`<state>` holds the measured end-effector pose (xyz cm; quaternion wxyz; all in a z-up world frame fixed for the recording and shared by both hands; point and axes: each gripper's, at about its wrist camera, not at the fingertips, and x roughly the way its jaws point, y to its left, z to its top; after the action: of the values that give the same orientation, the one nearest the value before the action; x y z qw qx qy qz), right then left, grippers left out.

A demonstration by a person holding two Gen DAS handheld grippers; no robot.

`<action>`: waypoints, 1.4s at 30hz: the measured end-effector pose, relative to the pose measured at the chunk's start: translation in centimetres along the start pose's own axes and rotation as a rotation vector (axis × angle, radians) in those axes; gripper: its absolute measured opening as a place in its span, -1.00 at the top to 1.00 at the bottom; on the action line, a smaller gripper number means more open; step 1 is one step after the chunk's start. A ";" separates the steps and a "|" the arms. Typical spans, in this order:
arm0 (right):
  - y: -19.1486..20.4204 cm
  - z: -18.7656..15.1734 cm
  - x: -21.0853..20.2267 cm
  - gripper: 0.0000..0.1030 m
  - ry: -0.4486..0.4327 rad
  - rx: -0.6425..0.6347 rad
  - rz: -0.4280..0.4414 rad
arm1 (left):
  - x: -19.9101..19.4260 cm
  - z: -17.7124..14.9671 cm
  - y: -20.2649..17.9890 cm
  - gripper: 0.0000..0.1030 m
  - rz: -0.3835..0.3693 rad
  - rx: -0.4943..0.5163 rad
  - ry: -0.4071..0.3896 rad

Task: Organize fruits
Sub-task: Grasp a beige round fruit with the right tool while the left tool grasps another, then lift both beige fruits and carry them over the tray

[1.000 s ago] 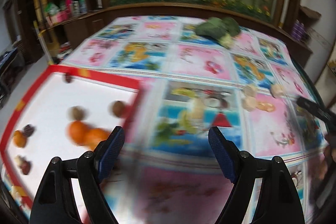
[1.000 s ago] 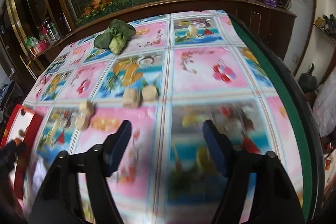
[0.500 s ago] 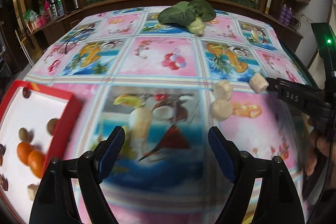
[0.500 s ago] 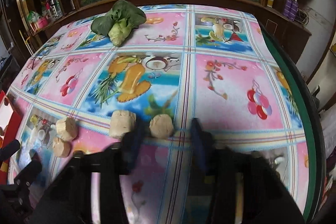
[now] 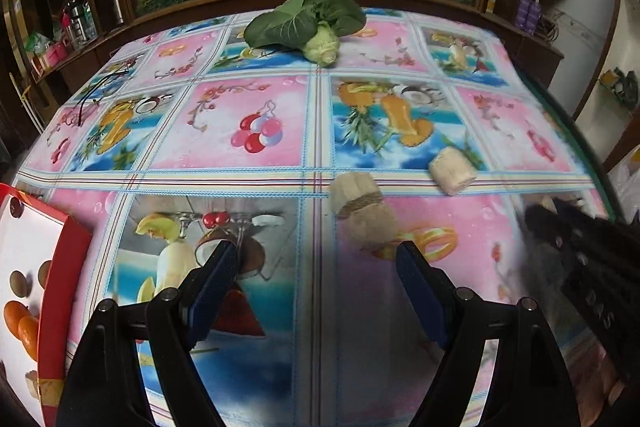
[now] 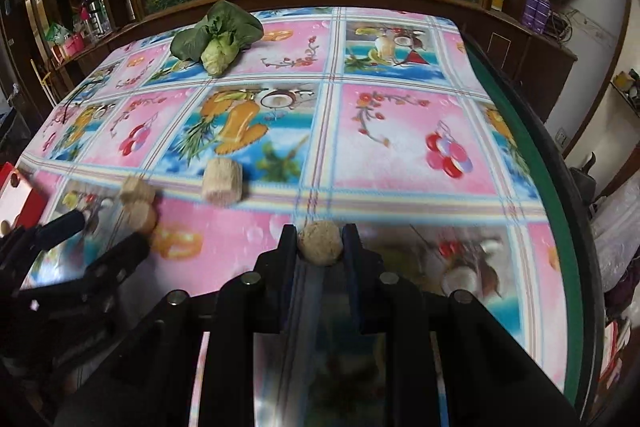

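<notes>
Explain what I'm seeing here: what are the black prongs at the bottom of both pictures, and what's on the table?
Each picture comes from a camera mounted on a hand-held gripper a person carries. The left hand-held gripper is open and empty above the tablecloth. The right hand-held gripper is shut on a round beige piece. Three more beige pieces lie loose, one being a beige block. A leafy green vegetable lies at the far side, and a red-rimmed tray holding oranges sits at the left.

A desk [image 5: 280, 131] under a bright fruit-print cloth carries a leafy green vegetable [image 5: 312, 23] at the far side, three pale beige chunks [image 5: 362, 211] near the middle, two touching and one [image 5: 452, 169] just beside them, and a red-rimmed white tray [image 5: 60, 267] at the left edge
</notes>
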<state>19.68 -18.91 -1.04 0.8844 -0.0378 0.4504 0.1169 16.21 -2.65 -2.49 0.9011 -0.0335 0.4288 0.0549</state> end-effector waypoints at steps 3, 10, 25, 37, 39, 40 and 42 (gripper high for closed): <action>-0.6 -0.9 -1.5 0.53 -0.018 0.020 0.004 | -1.4 -0.2 0.1 -0.58 -0.037 -0.016 -0.039; -1.4 -1.7 -2.2 0.53 -0.058 0.077 0.042 | 0.8 0.4 -2.2 -0.45 -0.015 0.012 -0.007; -1.3 -1.8 -3.1 0.53 -0.100 0.067 0.044 | -3.9 -2.8 1.9 0.54 0.036 -0.036 0.002; 5.0 -5.8 -7.8 0.53 -0.084 -0.044 0.092 | -10.5 -7.5 9.6 0.54 0.052 -0.118 -0.027; 6.2 -6.5 -8.6 0.52 -0.087 -0.054 0.102 | -11.0 -8.1 10.3 0.54 0.051 -0.127 -0.032; 6.8 -6.8 -9.0 0.52 -0.087 -0.060 0.107 | -11.2 -8.3 10.6 0.54 0.052 -0.136 -0.035; 7.8 -7.2 -9.6 0.52 -0.087 -0.073 0.104 | -11.6 -8.8 11.3 0.54 0.048 -0.150 -0.041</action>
<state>6.68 -14.25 2.68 0.8938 -0.0414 0.4083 0.1807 0.78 6.76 0.84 0.9030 -0.0896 0.4058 0.1089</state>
